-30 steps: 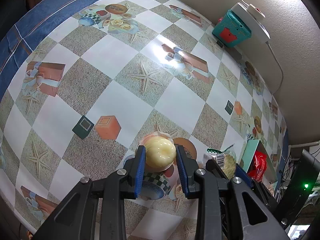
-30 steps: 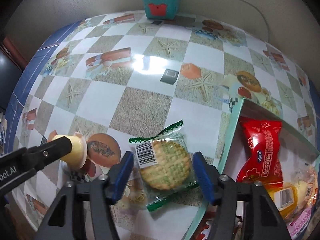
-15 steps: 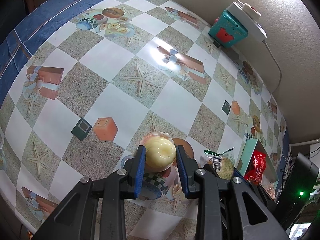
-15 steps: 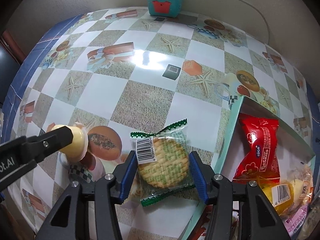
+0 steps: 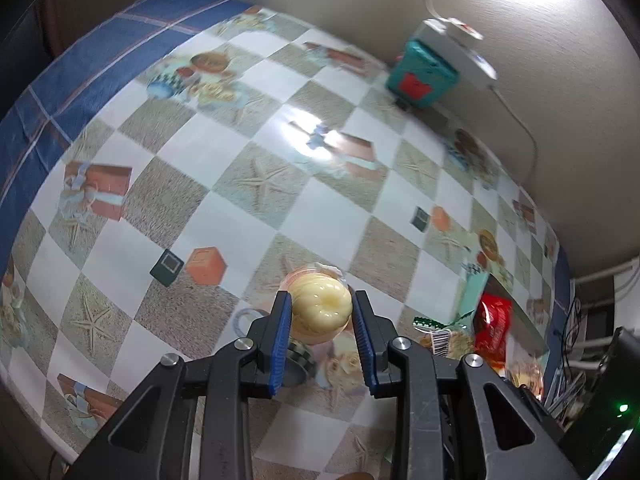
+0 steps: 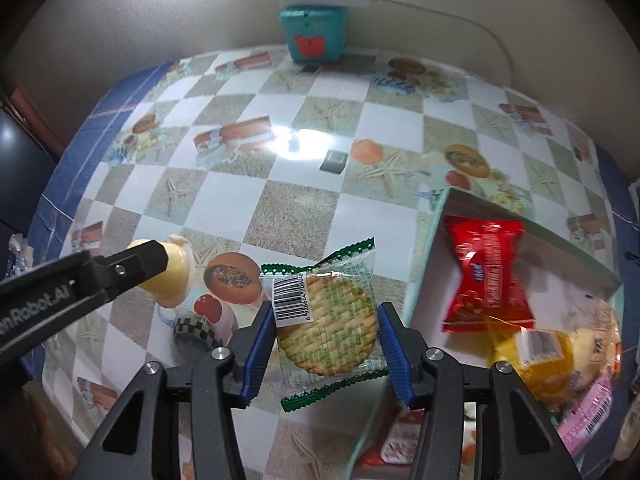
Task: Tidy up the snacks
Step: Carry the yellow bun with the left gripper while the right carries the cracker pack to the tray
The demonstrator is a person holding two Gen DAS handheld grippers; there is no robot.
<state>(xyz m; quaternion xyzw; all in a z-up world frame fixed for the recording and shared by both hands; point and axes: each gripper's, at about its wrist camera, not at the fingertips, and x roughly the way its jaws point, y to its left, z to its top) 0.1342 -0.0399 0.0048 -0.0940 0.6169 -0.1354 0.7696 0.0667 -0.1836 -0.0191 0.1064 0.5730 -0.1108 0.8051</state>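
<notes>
Both grippers loaded, box at three o'clock

Left gripper (image 5: 320, 314) fingers clench a jelly cup (image 5: 320, 310); right gripper (image 6: 326, 330) fingers pinch a cracker (image 6: 328, 326) above the surface (image 6: 288, 208). The slick wrapper may slip before the box (image 6: 436, 248).

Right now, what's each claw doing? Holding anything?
Left claw: shut on the jelly cup.
Right claw: shut on the cracker pack, beside the box.
</notes>
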